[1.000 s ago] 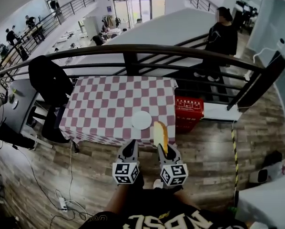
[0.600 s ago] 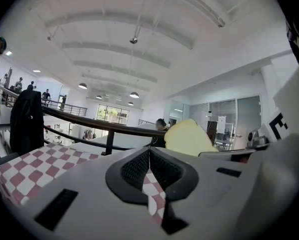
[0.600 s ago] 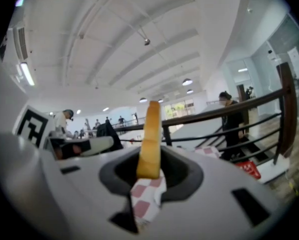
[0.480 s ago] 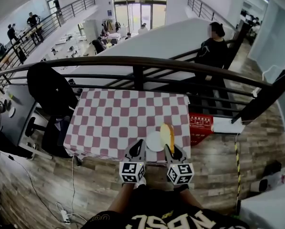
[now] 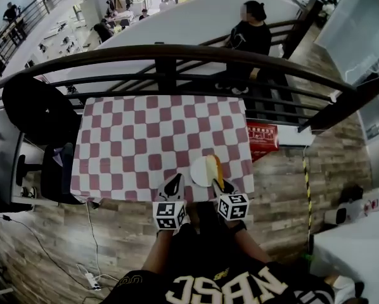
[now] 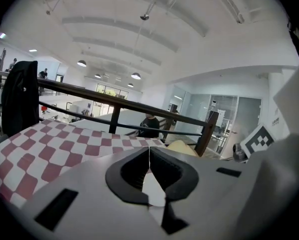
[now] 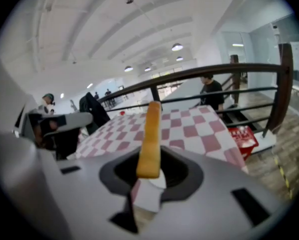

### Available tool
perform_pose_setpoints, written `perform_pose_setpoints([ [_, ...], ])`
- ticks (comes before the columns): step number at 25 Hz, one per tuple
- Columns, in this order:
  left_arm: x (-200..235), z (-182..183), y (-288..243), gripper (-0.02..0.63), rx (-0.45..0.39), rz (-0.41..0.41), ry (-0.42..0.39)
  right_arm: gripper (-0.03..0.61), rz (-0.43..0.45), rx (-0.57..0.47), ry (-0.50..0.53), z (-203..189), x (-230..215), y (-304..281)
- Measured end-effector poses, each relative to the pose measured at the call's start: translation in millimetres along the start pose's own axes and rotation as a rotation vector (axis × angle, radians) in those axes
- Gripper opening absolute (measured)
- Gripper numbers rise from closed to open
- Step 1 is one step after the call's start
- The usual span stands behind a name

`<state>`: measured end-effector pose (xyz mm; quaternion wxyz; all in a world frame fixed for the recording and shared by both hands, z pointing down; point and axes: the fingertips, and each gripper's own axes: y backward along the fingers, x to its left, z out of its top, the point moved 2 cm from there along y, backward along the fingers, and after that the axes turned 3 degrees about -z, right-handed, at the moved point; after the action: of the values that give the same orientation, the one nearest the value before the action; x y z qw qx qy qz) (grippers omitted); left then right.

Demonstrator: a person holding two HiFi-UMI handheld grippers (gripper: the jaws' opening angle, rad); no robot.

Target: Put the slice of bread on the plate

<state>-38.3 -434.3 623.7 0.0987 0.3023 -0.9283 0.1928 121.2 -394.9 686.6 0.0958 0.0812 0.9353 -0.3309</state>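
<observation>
In the head view a white plate (image 5: pixel 198 173) lies near the front right edge of the red-and-white checked table (image 5: pixel 132 138). My right gripper (image 5: pixel 217 182) is shut on a slice of bread (image 5: pixel 213 168), which stands on edge over the plate's right side. Seen from the right gripper view, the bread (image 7: pixel 150 134) rises edge-on between the jaws of that gripper (image 7: pixel 150 160). My left gripper (image 5: pixel 174 182) hovers at the table's front edge, left of the plate, shut and holding nothing. The left gripper view shows its jaws (image 6: pixel 149 151) meeting, with the bread (image 6: pixel 182 147) just to the right.
A dark railing (image 5: pixel 164 56) curves along the table's far side. A black chair with a coat (image 5: pixel 37 113) stands at the left. A red crate (image 5: pixel 262 138) sits on the floor to the right, and a person (image 5: pixel 246 37) stands beyond the railing.
Both grippers have moved forward and down to the table's front edge. The bread, still held, has gone from short of the table to over the plate.
</observation>
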Motion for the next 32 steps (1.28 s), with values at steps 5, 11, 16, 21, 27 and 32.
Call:
perform_pose_setpoints([
  [5, 21.1, -20.4, -26.4, 0.025, 0.089, 0.011, 0.009, 0.1, 0.072, 0.136, -0.183, -36.6, -6.9, -48.0],
  [11, 35.4, -29.6, -50.1, 0.025, 0.171, 0.008, 0.014, 0.1, 0.151, 0.267, -0.547, -69.8, -8.9, -85.6],
  [16, 48.1, -37.7, -65.3, 0.025, 0.208, 0.017, 0.029, 0.108, 0.118, 0.313, -0.492, -80.7, -23.2, -93.6],
  [21, 45.8, -51.1, -83.0, 0.025, 0.266, -0.009, -0.016, 0.17, 0.003, 0.368, -0.332, -86.7, -40.2, -96.8],
  [27, 33.4, -55.7, -94.9, 0.025, 0.29, -0.065, -0.034, 0.305, -0.167, 0.448, 0.037, -75.5, -52.1, -98.4],
  [32, 29.7, -45.3, -96.0, 0.025, 0.267, -0.083, -0.027, 0.308, -0.16, 0.314, 0.033, -40.1, -43.4, -91.3],
])
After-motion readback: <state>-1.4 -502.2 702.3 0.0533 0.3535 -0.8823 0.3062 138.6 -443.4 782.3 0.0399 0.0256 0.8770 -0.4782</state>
